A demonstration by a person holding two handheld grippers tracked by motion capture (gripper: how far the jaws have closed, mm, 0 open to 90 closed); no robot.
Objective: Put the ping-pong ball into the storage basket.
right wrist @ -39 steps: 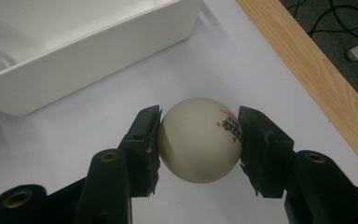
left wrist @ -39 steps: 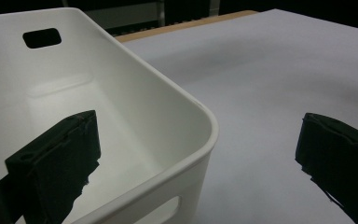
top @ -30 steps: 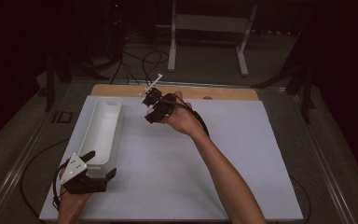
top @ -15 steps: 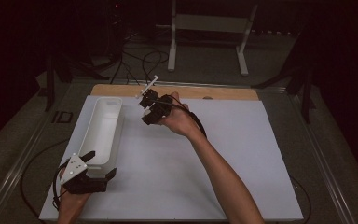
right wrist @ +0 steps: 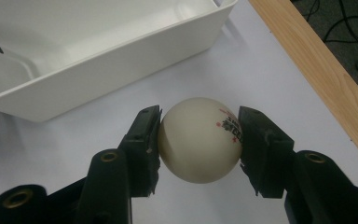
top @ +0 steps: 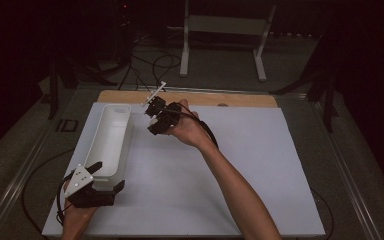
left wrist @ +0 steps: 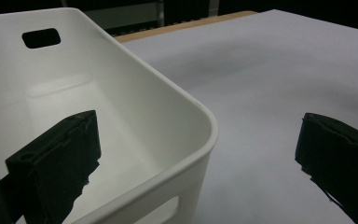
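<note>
A cream ping-pong ball (right wrist: 199,140) with red and black print sits pinched between the black jaws of my right gripper (right wrist: 199,115), just above the white mat. In the high view my right gripper (top: 153,126) hovers beside the far right end of the long white bin (top: 100,135). The bin's wall (right wrist: 112,56) lies ahead and left of the ball. My left gripper (top: 107,175) is at the bin's near end, open, one jaw inside the bin and the other outside its corner (left wrist: 186,98). The bin's inside looks bare.
A white mat (top: 240,165) covers the table, with a wooden strip (top: 200,97) along its far edge, close on the ball's right (right wrist: 317,65). Cables (top: 152,65) and a metal stand (top: 225,30) sit on the dark floor beyond.
My right gripper has drifted slightly left toward the bin with the ball still in it. The left gripper has stayed put.
</note>
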